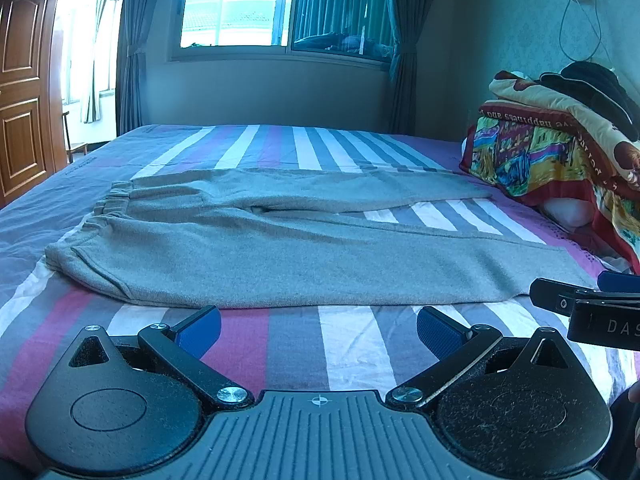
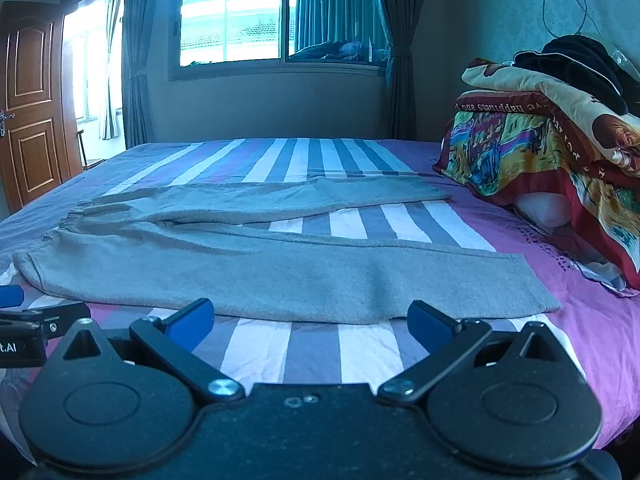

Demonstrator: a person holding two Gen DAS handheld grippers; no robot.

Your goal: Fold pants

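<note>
Grey sweatpants (image 1: pixel 280 256) lie flat on the striped bed, waistband to the left, both legs stretched to the right and spread apart; they also show in the right wrist view (image 2: pixel 280 276). My left gripper (image 1: pixel 319 332) is open and empty, just short of the near leg's front edge. My right gripper (image 2: pixel 312 326) is open and empty, close to the near leg's front edge near the cuff (image 2: pixel 532 284). The right gripper also shows at the right edge of the left wrist view (image 1: pixel 592 304). The left gripper shows at the left edge of the right wrist view (image 2: pixel 28 320).
The striped bed sheet (image 1: pixel 352 344) covers the bed. A pile of colourful folded blankets (image 2: pixel 536 148) with dark clothes on top sits at the right, by the wall. A window with curtains (image 1: pixel 256 8) is behind the bed, a wooden door (image 2: pixel 32 100) at the left.
</note>
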